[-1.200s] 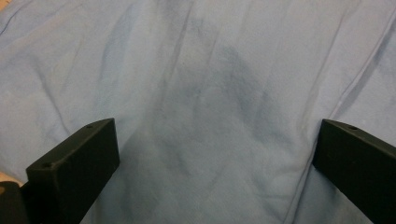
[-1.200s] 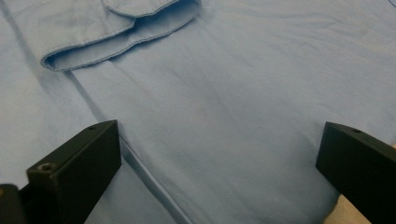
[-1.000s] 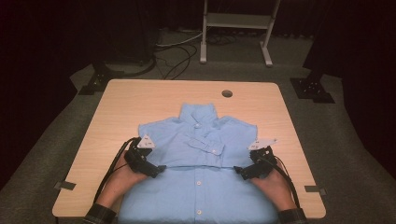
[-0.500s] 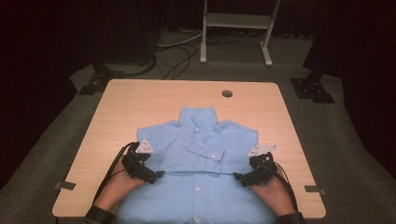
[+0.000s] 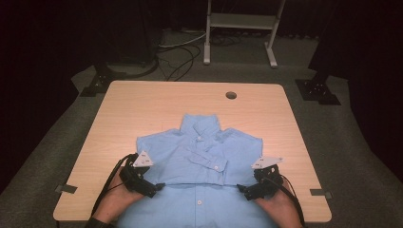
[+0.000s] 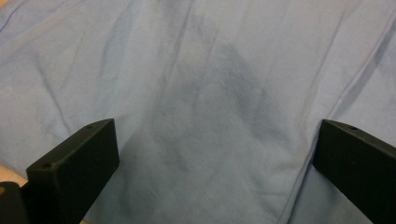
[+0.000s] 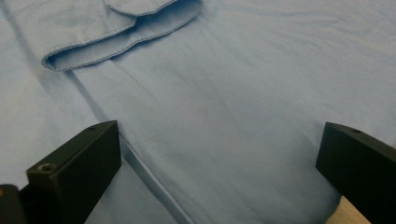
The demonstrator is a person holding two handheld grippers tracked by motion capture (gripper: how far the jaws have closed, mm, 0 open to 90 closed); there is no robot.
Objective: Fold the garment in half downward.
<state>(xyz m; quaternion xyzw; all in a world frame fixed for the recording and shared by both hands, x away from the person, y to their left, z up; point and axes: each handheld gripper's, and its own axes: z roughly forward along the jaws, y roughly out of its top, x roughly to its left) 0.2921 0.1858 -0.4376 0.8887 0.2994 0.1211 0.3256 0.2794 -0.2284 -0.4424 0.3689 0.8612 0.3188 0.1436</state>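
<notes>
Both grippers, left gripper [image 5: 159, 185] and right gripper [image 5: 241, 188], rest with jaws spread wide against a blue shirt [image 5: 199, 154] laid across the counter [image 5: 142, 104], gripping nothing.

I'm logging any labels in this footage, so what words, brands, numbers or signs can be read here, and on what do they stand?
None can be read.
The grey plates on the left gripper and right gripper carry small dark marks, too small and blurred to read.
The blue shirt shows no readable label or print in the high view or the gripper views.
The table bears no writing.
</notes>
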